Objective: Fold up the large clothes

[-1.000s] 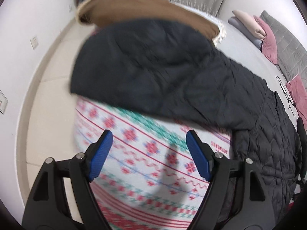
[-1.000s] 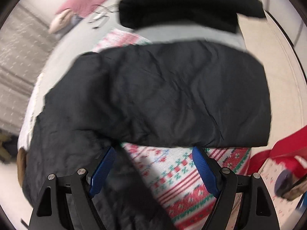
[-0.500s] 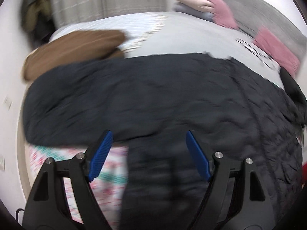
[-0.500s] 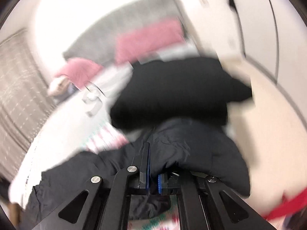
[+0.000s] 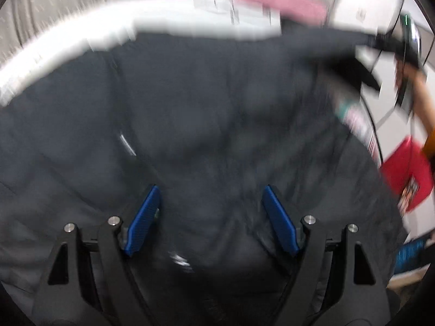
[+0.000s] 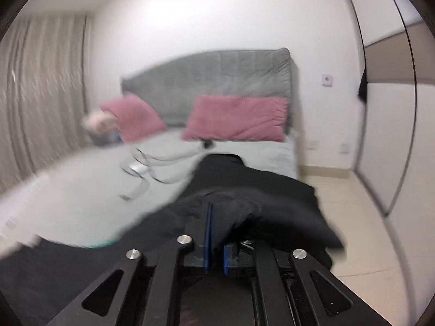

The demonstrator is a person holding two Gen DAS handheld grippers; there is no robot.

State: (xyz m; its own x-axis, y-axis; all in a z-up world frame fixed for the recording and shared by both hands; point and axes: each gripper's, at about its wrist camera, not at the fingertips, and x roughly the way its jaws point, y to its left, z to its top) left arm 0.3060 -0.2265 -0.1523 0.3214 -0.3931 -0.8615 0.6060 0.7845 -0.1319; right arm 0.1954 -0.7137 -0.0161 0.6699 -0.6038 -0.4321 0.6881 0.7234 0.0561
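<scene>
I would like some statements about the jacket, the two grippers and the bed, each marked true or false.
1. The right gripper is shut on the dark jacket. True.
2. The left gripper is clamped on a pink pillow. False: its jaws stand apart above the dark jacket and nothing is pinched between them.
3. Two pink pillows lean against the grey headboard. True.
4. The bed sheet is bright red. False: it is pale grey.
5. The dark jacket hangs on the wall. False: it lies spread on the bed, with one part lifted in the right gripper.
</scene>
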